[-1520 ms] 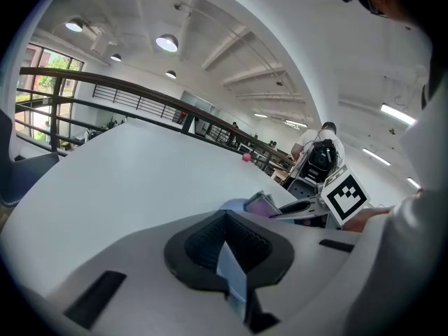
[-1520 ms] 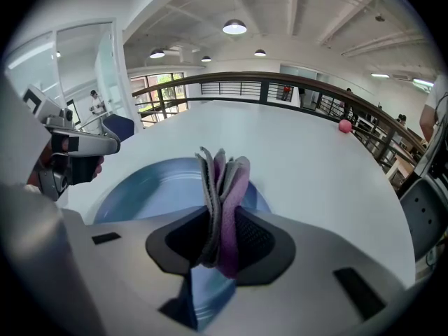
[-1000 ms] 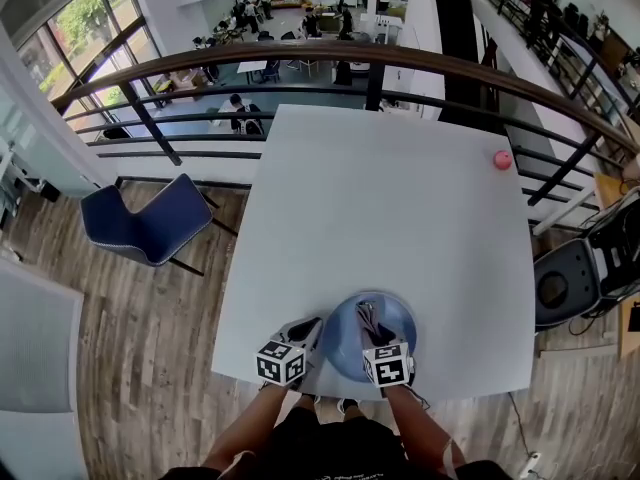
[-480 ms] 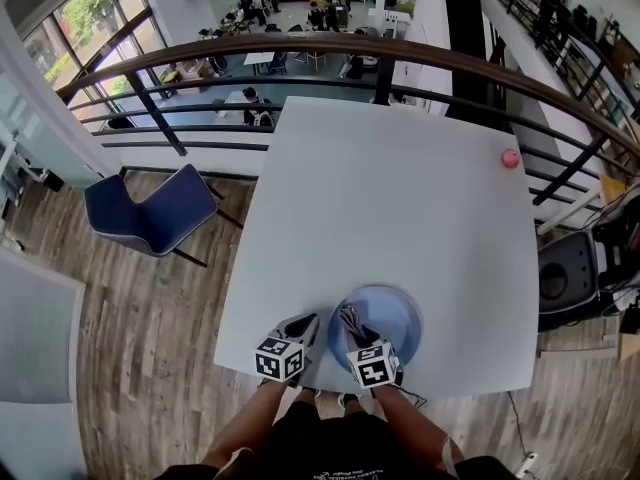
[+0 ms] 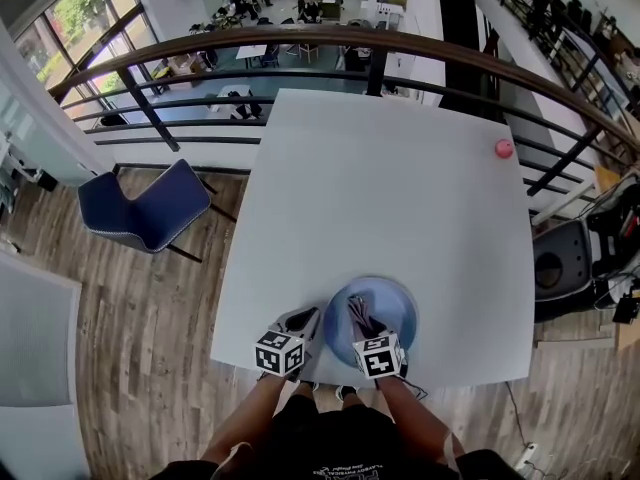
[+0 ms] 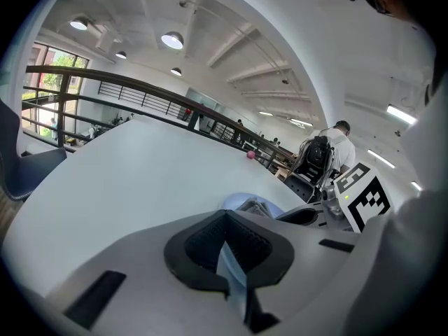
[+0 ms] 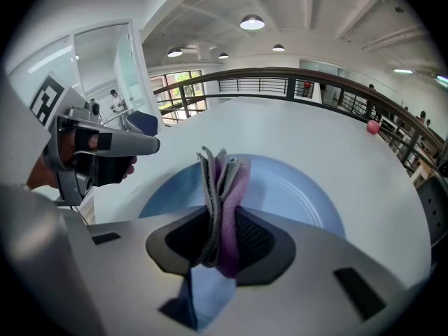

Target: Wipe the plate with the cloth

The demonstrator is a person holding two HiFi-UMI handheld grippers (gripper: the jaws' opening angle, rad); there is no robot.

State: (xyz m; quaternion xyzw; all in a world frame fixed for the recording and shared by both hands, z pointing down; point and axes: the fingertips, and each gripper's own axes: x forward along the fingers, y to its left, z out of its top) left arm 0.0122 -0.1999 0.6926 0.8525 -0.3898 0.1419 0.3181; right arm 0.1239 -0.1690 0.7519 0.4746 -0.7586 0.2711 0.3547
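A light blue plate (image 5: 388, 308) lies near the front edge of the white table (image 5: 380, 198). My left gripper (image 5: 305, 323) is at the plate's left rim. In the left gripper view the left gripper (image 6: 227, 247) is shut on a thin blue edge of the plate (image 6: 234, 201). My right gripper (image 5: 362, 326) is over the near part of the plate. It is shut on a folded grey and purple cloth (image 7: 222, 180), which stands up between the pads above the plate (image 7: 301, 187). The cloth (image 5: 358, 313) reaches onto the plate's middle.
A small pink ball (image 5: 503, 148) rests at the table's far right corner. A blue chair (image 5: 145, 208) stands to the left and a black chair (image 5: 560, 258) to the right. A dark railing (image 5: 300, 43) runs behind the table, above a lower floor.
My right gripper and the cloth have shifted slightly left and back across the near part of the plate. The left gripper has stayed on the plate's rim.
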